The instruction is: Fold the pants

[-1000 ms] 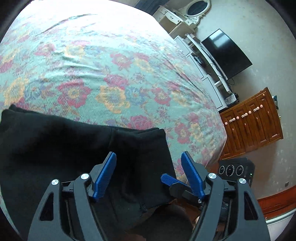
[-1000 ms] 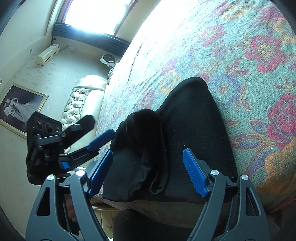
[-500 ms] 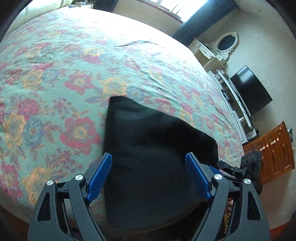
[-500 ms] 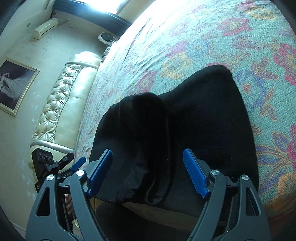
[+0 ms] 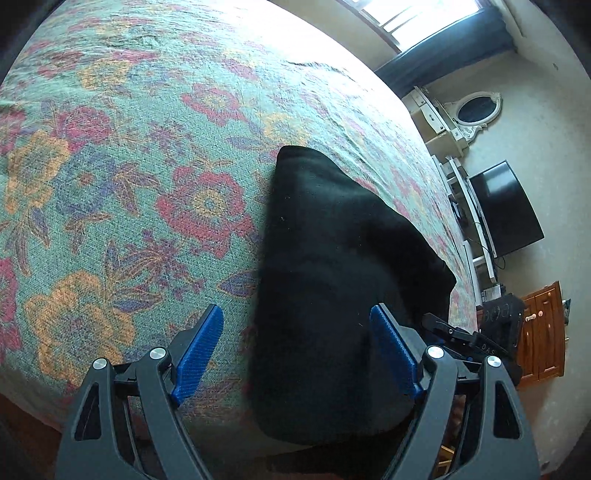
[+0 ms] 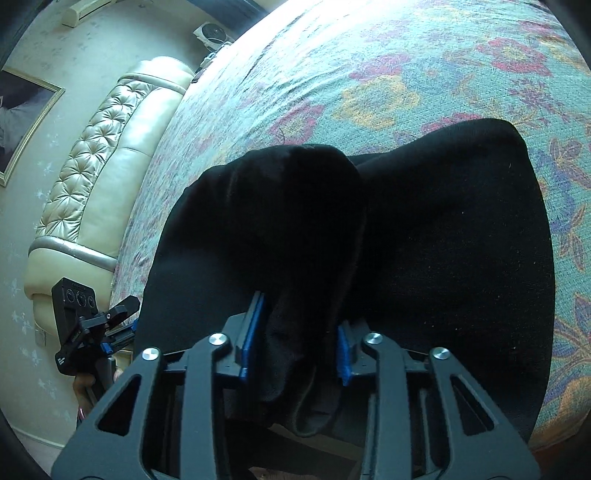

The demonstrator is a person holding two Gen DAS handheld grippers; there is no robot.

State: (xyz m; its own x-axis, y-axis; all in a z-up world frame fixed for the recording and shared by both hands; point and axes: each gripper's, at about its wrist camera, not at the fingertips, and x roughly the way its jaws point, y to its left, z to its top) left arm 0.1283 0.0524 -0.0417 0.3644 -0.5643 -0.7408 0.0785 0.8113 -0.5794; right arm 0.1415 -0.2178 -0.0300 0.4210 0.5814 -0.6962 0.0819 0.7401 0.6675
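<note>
Floral bedspread [image 5: 122, 192] underfoot, bedroom beyond. Your right gripper [image 6: 301, 341] is pinched narrow on a bunched fold of the black pants [image 6: 443, 258] at the near bed edge. Your left gripper [image 5: 297, 354] hangs wide apart, holding nothing, over the pants' near-left edge. Step in hand, likely: gathering for another fold. Next needs a left-side grasp, then an even carry-over.

- Setting: a home bedroom.
- Bed [image 5: 147, 166]: covered by a floral spread; tufted cream headboard [image 6: 92, 177].
- Wall side: flat television [image 5: 506, 206], white dresser with oval mirror [image 5: 476, 110], wooden cabinet [image 5: 543, 332].
- Window [image 5: 417, 14] with dark curtains; framed picture [image 6: 22, 110] on the wall.
</note>
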